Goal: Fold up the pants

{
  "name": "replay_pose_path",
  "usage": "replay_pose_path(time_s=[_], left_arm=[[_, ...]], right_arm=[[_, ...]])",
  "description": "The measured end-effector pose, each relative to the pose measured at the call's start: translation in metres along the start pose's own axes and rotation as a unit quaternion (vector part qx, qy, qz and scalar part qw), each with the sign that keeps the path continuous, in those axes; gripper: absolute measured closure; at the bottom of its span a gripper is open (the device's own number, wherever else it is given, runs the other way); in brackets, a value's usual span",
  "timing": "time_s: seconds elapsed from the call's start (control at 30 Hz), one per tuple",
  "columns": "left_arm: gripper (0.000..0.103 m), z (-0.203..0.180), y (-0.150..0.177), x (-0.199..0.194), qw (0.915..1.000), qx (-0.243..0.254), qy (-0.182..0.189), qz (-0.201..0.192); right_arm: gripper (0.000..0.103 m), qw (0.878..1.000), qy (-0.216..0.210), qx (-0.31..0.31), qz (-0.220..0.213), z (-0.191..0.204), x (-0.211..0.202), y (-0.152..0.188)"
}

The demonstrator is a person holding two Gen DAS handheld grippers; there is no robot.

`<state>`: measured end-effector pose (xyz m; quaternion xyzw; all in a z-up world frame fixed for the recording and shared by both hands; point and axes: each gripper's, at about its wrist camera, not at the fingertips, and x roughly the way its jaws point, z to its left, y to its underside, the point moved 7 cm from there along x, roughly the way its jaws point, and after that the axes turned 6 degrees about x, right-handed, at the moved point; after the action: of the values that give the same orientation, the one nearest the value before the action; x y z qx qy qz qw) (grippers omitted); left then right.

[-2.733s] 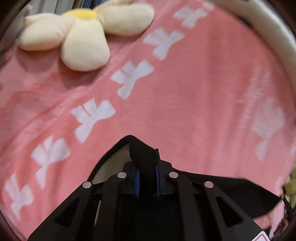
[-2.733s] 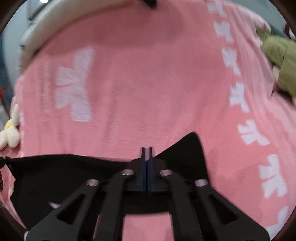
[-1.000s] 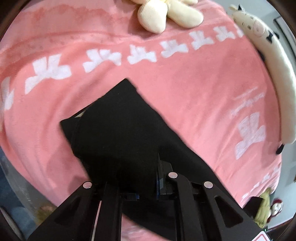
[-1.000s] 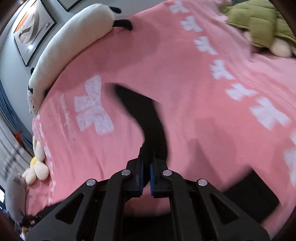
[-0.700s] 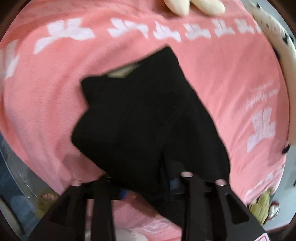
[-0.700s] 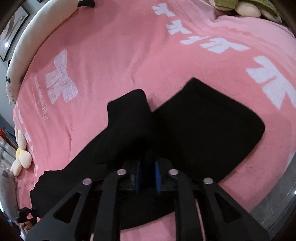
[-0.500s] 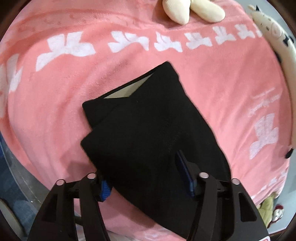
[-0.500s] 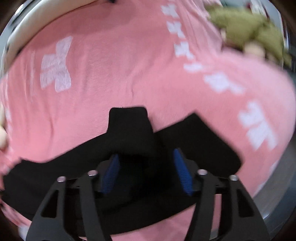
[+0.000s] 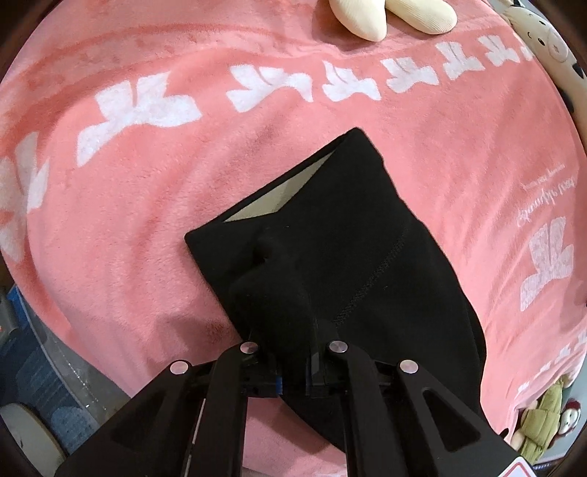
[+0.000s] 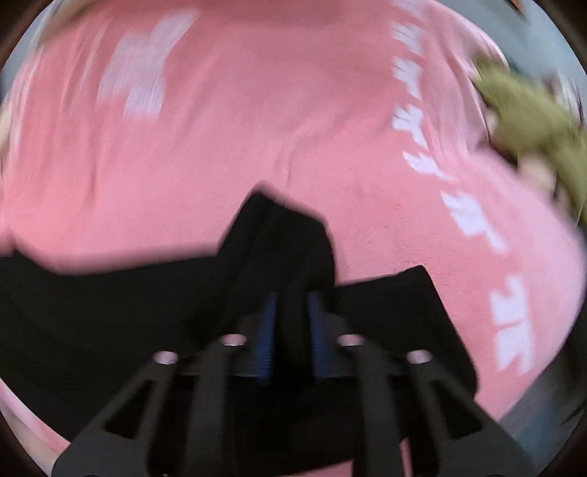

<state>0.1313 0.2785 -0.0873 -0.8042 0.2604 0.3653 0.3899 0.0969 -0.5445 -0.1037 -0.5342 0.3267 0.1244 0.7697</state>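
The black pants [image 9: 341,253] lie folded over on the pink blanket [image 9: 154,205], with a pale lining showing at the waist opening. My left gripper [image 9: 293,352] is shut on a bunched fold of the pants near the front edge. In the blurred right wrist view the pants [image 10: 110,312] spread left and right, and my right gripper [image 10: 290,319] is shut on a raised fold of them between its blue pads.
A cream flower plush [image 9: 389,14] lies at the far edge. A long white animal pillow [image 9: 546,33] runs along the right. A green plush [image 10: 532,117] sits at the right, also in the left wrist view [image 9: 539,422]. The bed edge is close below.
Both grippers let go of the pants half a second ago, standing wide open over them. Both have now closed again on raised folds of the black fabric. The right view is moving.
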Motion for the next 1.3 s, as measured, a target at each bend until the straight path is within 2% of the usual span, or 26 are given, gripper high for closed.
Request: replay_pose_path(time_s=[0.07, 0.1, 0.13, 0.17, 0.2, 0.27, 0.3, 0.33, 0.4, 0.5, 0.53, 0.6, 0.63, 0.67, 0.7, 0.77, 0.83, 0.87, 0.97, 1.0, 1.03, 1.07, 1.1, 1.2, 1.27, 1.3], left_arm=[[0.098, -0.004, -0.004, -0.011, 0.9999, 0.013, -0.002, -0.009], [0.098, -0.006, -0.006, -0.015, 0.9998, 0.016, 0.001, -0.01], [0.098, -0.007, -0.006, -0.017, 0.9998, 0.019, 0.001, -0.009], [0.098, -0.005, -0.006, -0.016, 0.9996, 0.024, -0.01, -0.007], [0.098, -0.004, -0.006, -0.012, 0.9994, 0.028, -0.018, -0.005], [0.097, -0.002, -0.003, -0.001, 0.9987, 0.033, -0.037, 0.006], [0.097, 0.0, -0.001, 0.003, 0.9985, 0.033, -0.043, 0.009], [0.097, 0.0, -0.001, 0.004, 0.9982, 0.034, -0.048, 0.008], [0.097, -0.002, -0.003, -0.005, 0.9982, 0.038, -0.047, 0.001], [0.096, -0.004, -0.006, -0.016, 0.9985, 0.04, -0.037, -0.001], [0.096, -0.002, -0.005, -0.016, 0.9983, 0.042, -0.039, 0.005], [0.095, 0.0, -0.001, -0.01, 0.9968, 0.057, -0.056, 0.012], [0.094, 0.002, 0.002, -0.005, 0.9958, 0.062, -0.065, 0.016], [0.094, 0.007, 0.007, 0.002, 0.9952, 0.063, -0.073, 0.02], [0.094, 0.009, 0.009, 0.004, 0.9955, 0.057, -0.073, 0.018], [0.094, 0.009, 0.009, -0.002, 0.9968, 0.045, -0.066, 0.009], [0.095, 0.008, 0.006, -0.009, 0.9981, 0.032, -0.052, 0.003], [0.094, 0.01, 0.003, -0.011, 0.9988, 0.025, -0.042, 0.007], [0.089, 0.015, 0.003, -0.011, 0.9991, 0.017, -0.025, 0.031], [0.087, 0.016, 0.005, -0.016, 0.9989, 0.025, -0.021, 0.035], [0.081, 0.017, 0.005, -0.022, 0.9986, 0.034, -0.027, 0.032], [0.079, 0.021, 0.006, -0.034, 0.9975, 0.05, -0.048, 0.017], [0.069, 0.023, 0.007, -0.045, 0.9961, 0.065, -0.059, 0.002], [0.065, 0.021, 0.006, -0.067, 0.9891, 0.111, -0.092, -0.031], [0.052, 0.012, 0.005, -0.074, 0.9889, 0.12, -0.072, -0.049], [0.042, 0.006, 0.007, -0.072, 0.9898, 0.122, -0.055, -0.048]], right_arm=[[0.093, 0.992, -0.059, 0.099, -0.041, -0.022, -0.032, -0.018], [0.093, 0.98, -0.1, 0.164, -0.054, -0.041, -0.049, -0.019], [0.093, 0.969, -0.121, 0.21, -0.055, -0.058, -0.055, -0.013], [0.099, 0.963, -0.117, 0.238, -0.045, -0.072, -0.052, -0.002], [0.099, 0.963, -0.104, 0.246, -0.031, -0.081, -0.046, 0.007], [0.101, 0.96, -0.066, 0.27, 0.042, -0.108, -0.011, 0.046], [0.103, 0.953, -0.074, 0.291, 0.051, -0.116, -0.004, 0.058], [0.1, 0.943, -0.103, 0.315, 0.031, -0.122, -0.008, 0.061], [0.093, 0.937, -0.101, 0.334, 0.007, -0.128, -0.022, 0.061], [0.092, 0.953, -0.038, 0.297, -0.041, -0.125, -0.054, 0.051], [0.092, 0.955, -0.028, 0.289, -0.053, -0.119, -0.061, 0.047], [0.081, 0.967, -0.036, 0.243, -0.07, -0.088, -0.075, 0.036], [0.062, 0.976, -0.051, 0.198, -0.072, -0.054, -0.078, 0.03], [0.048, 0.982, -0.066, 0.164, -0.067, -0.028, -0.078, 0.027], [0.047, 0.988, -0.094, 0.113, -0.046, 0.016, -0.072, 0.025], [0.047, 0.988, -0.15, 0.048, -0.002, 0.084, -0.059, 0.028], [0.047, 0.974, -0.22, -0.022, 0.048, 0.17, -0.044, 0.037], [0.047, 0.961, -0.258, -0.057, 0.079, 0.22, -0.034, 0.044], [0.048, 0.933, -0.316, -0.119, 0.12, 0.319, -0.013, 0.055], [0.048, 0.927, -0.321, -0.147, 0.13, 0.357, 0.001, 0.057], [0.048, 0.924, -0.321, -0.157, 0.135, 0.378, 0.01, 0.058], [0.048, 0.921, -0.322, -0.163, 0.145, 0.404, 0.023, 0.058], [0.048, 0.92, -0.323, -0.163, 0.15, 0.419, 0.033, 0.054], [0.047, 0.919, -0.318, -0.163, 0.165, 0.458, 0.061, 0.056], [0.047, 0.915, -0.308, -0.175, 0.191, 0.473, 0.078, 0.062], [0.047, 0.911, -0.305, -0.185, 0.208, 0.48, 0.083, 0.07]])
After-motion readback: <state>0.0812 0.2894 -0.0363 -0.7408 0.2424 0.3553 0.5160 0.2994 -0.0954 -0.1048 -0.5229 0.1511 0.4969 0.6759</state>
